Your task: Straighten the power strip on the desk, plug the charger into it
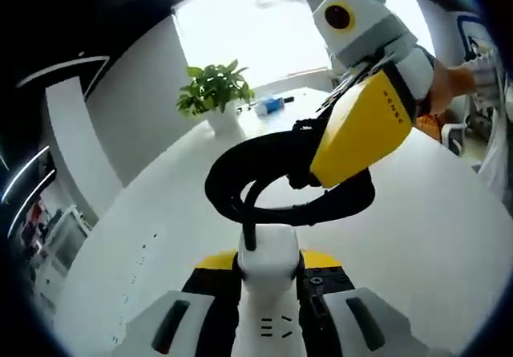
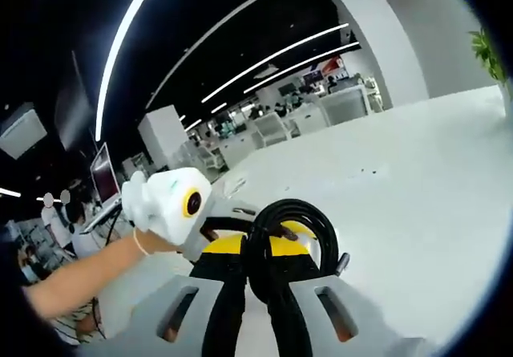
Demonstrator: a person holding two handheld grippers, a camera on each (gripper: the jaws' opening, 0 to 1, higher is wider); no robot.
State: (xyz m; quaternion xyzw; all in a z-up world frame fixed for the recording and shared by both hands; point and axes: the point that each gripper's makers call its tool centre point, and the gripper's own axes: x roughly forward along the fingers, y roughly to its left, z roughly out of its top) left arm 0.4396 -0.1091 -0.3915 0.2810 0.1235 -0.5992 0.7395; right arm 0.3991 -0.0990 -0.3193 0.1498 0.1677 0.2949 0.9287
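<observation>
White bench (image 1: 449, 237) surface spans an open office with ceiling light strips. Landmark: the white power strip (image 1: 268, 293). Left gripper (image 1: 268, 337) is clamped on the power strip, held above the bench. Beyond the power strip, its black cable (image 1: 232, 180) loops upward. Right gripper (image 1: 309, 168) closes on that cable coil (image 2: 288, 237). Behind the power strip stands a potted plant (image 1: 215, 92) on the bench. No charger can be made out.
</observation>
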